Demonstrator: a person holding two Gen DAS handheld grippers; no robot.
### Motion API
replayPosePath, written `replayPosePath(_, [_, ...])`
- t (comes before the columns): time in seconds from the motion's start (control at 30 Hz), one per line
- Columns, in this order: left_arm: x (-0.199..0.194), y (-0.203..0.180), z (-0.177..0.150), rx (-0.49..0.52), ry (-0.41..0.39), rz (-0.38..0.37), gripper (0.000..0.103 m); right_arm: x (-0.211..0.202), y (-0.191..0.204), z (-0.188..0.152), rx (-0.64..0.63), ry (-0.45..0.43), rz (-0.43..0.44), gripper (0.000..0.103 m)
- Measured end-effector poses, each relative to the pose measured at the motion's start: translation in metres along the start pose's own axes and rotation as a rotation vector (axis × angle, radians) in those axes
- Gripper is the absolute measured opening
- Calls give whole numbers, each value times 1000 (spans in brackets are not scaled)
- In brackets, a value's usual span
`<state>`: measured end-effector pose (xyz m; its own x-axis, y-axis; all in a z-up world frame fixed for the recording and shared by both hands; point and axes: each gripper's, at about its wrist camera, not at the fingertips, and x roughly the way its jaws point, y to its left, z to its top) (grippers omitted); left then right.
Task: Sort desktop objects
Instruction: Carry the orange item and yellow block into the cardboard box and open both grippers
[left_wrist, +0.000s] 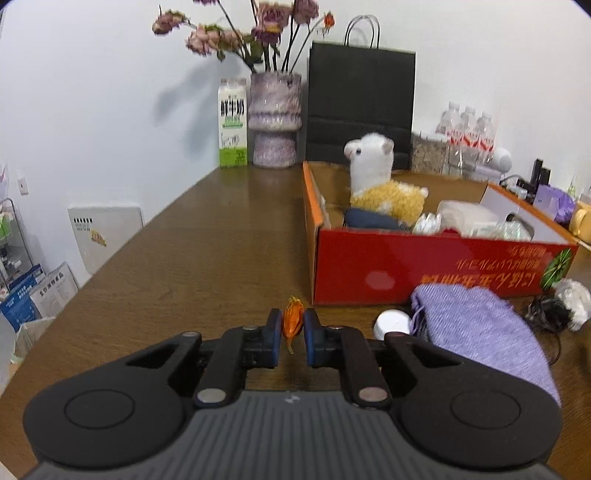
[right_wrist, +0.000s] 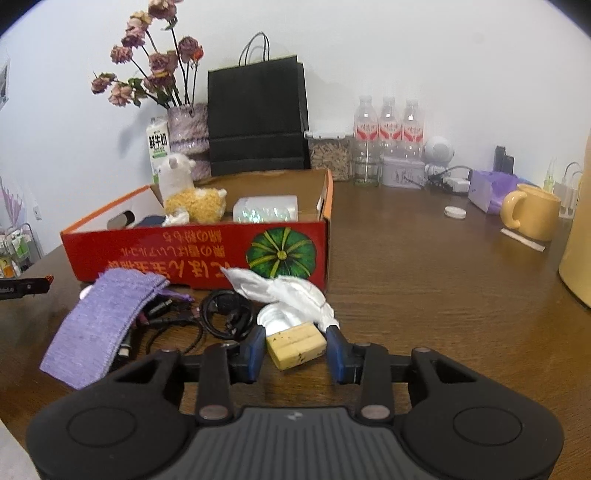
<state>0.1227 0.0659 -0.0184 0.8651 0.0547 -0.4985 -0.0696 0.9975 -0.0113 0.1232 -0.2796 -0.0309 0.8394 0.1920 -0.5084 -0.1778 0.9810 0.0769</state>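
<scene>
Left wrist view: we have the left gripper (left_wrist: 293, 332) closed nearly all the way on a small orange wrapped candy (left_wrist: 292, 320); pads pinch its middle, twisted wrapper ends stick out front and back
Candy handling: v. light, crinkly wrapper, prob. slippery film over a hard core; we judge a mid-body pinch is right, ends would just tear or slide out
Candy position: just above the wooden table (left_wrist: 192, 258), near the front-left corner of the red box (left_wrist: 369, 266)
Right wrist view: right gripper (right_wrist: 295, 345) partly closed, pads on both sides of a pale yellow block (right_wrist: 296, 345); looks like cork or sponge w/ dark specks, we can't tell which
Block handling: stiff enough to hold shape, light, matte and grippy by the look; flat side faces suit the pads, hold it across the short width as now
Block position: at table level in front of the box, touching or just beside a crumpled white tissue (right_wrist: 284, 291) and a round white lid (right_wrist: 273, 317) behind it; lifted or resting, can't tell
Snag risk: tissue is soft and may drag along if it catches on a finger
Other clutter: purple knit cloth (right_wrist: 99, 325) draped over black cables (right_wrist: 221, 314), left of the block; soft, floppy, needs an edge grab
Box contents: plush alpaca (right_wrist: 192, 195), a clear plastic pack (right_wrist: 266, 210), dark item in the corner
Likely dest.: open box, room left on the right side, our judgement only
</scene>
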Motion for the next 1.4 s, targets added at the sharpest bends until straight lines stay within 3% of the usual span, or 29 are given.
replayPosePath(0.47, [-16,-45,60,31,-178,-82,13,-7,30,61,-54,-161,85,34])
replayPosePath(0.67, [8,-73,71,38,-179,-123,13,18,54,92,-68,-187,135,34])
replayPosePath(0.97, [73,-87,83,13,-118,-117,13,86,78,121,-64,-144,161,34])
replayPosePath(1.17, [100,-87,75,18,-82,-145,13,124,72,111,-15,-96,162,34])
replayPosePath(1.4, [99,-80,70,-4,-80,-132,14,128,77,103,-40,-70,160,34])
